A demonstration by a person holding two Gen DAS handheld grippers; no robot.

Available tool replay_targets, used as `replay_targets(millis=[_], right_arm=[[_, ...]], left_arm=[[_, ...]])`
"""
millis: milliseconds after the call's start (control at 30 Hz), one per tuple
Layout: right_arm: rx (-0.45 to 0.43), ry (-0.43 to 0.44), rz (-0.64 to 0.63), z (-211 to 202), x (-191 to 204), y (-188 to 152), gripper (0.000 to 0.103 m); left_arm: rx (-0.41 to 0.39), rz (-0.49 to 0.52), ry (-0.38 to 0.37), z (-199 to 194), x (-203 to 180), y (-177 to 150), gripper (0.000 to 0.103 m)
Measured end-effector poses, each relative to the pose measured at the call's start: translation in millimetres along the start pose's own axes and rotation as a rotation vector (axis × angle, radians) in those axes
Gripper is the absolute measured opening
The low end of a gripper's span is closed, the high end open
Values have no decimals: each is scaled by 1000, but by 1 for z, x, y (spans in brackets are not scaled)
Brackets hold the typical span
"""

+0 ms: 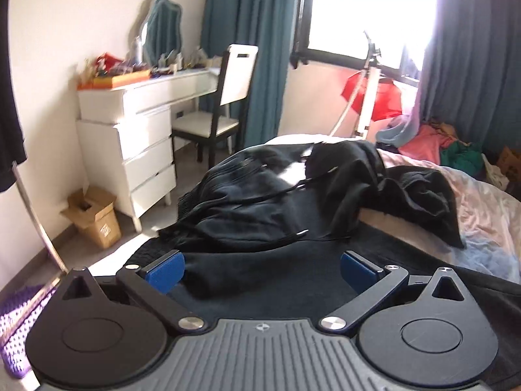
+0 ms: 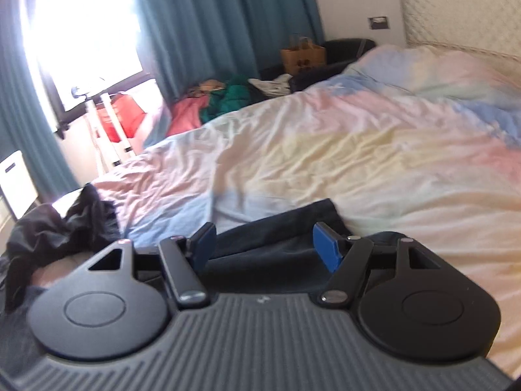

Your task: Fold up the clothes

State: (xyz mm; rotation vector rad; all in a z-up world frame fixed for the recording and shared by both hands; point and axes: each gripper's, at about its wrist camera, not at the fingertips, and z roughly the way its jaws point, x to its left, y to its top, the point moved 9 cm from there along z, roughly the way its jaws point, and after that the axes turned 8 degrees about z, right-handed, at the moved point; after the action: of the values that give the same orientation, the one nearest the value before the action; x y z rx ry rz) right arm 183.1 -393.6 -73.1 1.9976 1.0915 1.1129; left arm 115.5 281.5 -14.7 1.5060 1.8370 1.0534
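Jaws wide apart on both tools, nothing held between either pair. Left wrist view, left to right: a cardboard box [image 1: 92, 216] stands on the floor at lower left, beside a white dresser [image 1: 136, 137] with cluttered top; a chair [image 1: 224, 97] stands at the dresser's right end, teal curtains [image 1: 257, 49] behind it. Left gripper [image 1: 262, 270] at bottom centre, its blue pads [image 1: 164, 272] spread over a flat dark cloth [image 1: 260, 277] lying on the bed edge. Just beyond, mid-frame, a crumpled black garment [image 1: 293, 195] with loose drawstrings lies heaped on the bed. To its right, pastel bedsheet [image 1: 482, 221]; a pile of clothes [image 1: 433, 143] in pink and green sits at the far right, under the bright window [image 1: 368, 9]. Right wrist view, left to right: bright window at upper left; the black garment [image 2: 55, 228] bunched at lower left of the frame; right gripper [image 2: 263, 247] at bottom centre, above the end of the dark cloth [image 2: 286, 228], which reaches between the spread pads; contact cannot be told. Wrinkled pastel bedsheet [image 2: 358, 150] fills centre and right. Paper bag [image 2: 302, 53] at upper centre, headboard [image 2: 456, 13] at upper right.
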Motion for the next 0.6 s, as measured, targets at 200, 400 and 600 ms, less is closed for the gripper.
replay_targets(millis=[200, 400, 600], right_arm=[[74, 191, -171, -7, 68, -30, 68], [105, 267, -210, -10, 97, -48, 68], [113, 288, -220, -3, 107, -59, 68]], left_arm=[[-79, 104, -122, 1, -113, 8, 103], [-126, 163, -218, 6, -201, 8, 103], [-159, 211, -265, 33, -260, 6, 103]])
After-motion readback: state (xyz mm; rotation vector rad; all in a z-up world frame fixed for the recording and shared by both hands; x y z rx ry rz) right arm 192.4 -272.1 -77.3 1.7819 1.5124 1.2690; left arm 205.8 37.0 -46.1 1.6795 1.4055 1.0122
